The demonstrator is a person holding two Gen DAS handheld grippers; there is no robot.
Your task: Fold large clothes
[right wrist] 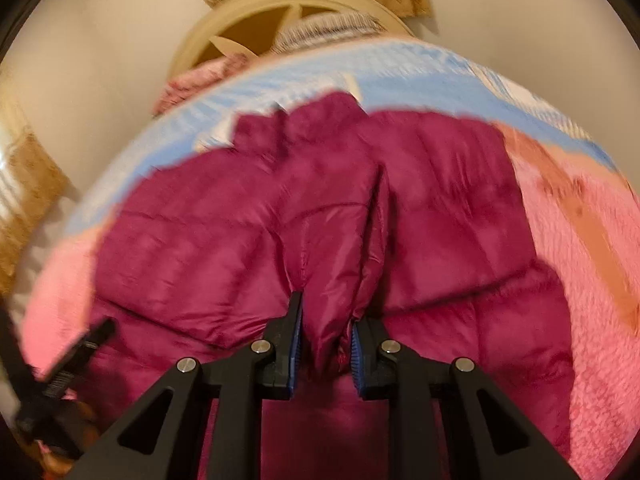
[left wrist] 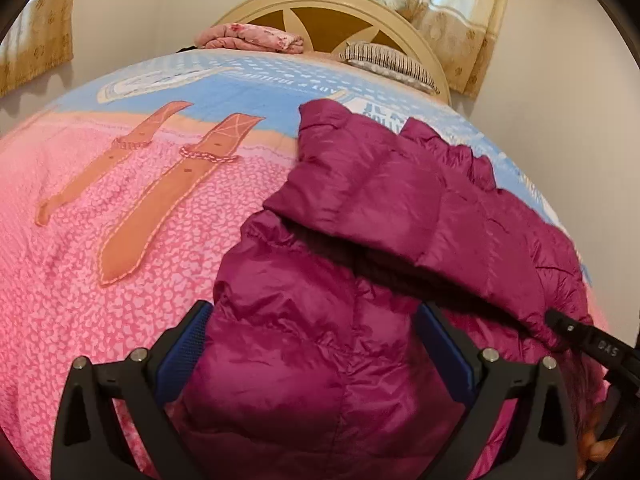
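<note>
The right tool (right wrist: 326, 340) is seen pinched on a ridge of the magenta puffer jacket (right wrist: 312, 216) at lower centre, presumably for a fold, while the left tool (left wrist: 316, 352) (jaws wide, fabric between them, nothing gripped) straddles it on the bed (left wrist: 100, 184).

the jacket (left wrist: 360, 240) lies on the bed cover (left wrist: 120, 220), with pillows (left wrist: 388, 62) behind by the headboard (left wrist: 328, 8).

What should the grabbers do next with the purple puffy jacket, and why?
Probably lift the right gripper and carry its pinched fold across the jacket. Its pads already squeeze the fabric, while the left gripper stands wide open around the jacket on the bedspread.
</note>
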